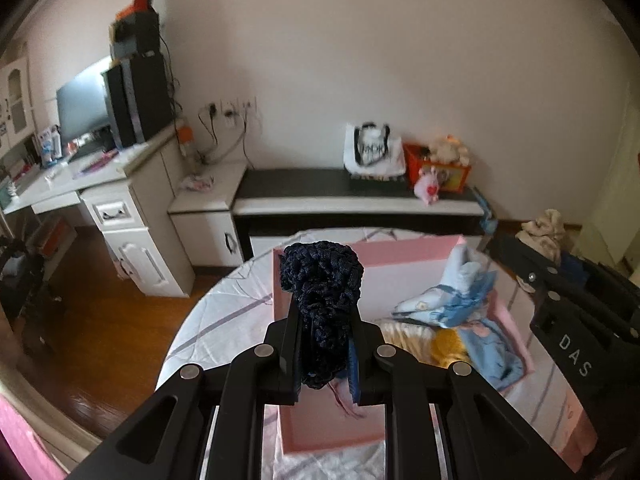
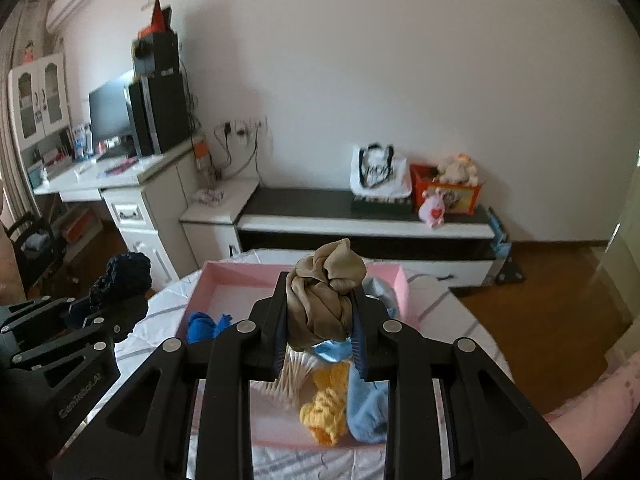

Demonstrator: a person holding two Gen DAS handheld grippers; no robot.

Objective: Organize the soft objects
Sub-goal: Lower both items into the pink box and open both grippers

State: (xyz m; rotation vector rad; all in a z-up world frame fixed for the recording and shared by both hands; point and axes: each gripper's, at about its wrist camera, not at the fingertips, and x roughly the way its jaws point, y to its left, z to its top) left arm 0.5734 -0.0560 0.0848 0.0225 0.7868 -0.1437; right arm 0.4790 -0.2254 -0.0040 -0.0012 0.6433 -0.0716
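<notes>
rough navy knit bundle [image 1: 320,300], smooth tan cloth [image 2: 324,300], glossy wood floor [image 1: 120,320].

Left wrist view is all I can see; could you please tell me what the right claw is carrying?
Observer: The right claw is shut on a crumpled beige cloth bundle, held over the pink box.
Operator: Thank you. Does my left claw hide anything in the box?
Observer: Yes, a bright blue cloth lies by the box's left wall, as the right wrist view shows it.
</notes>
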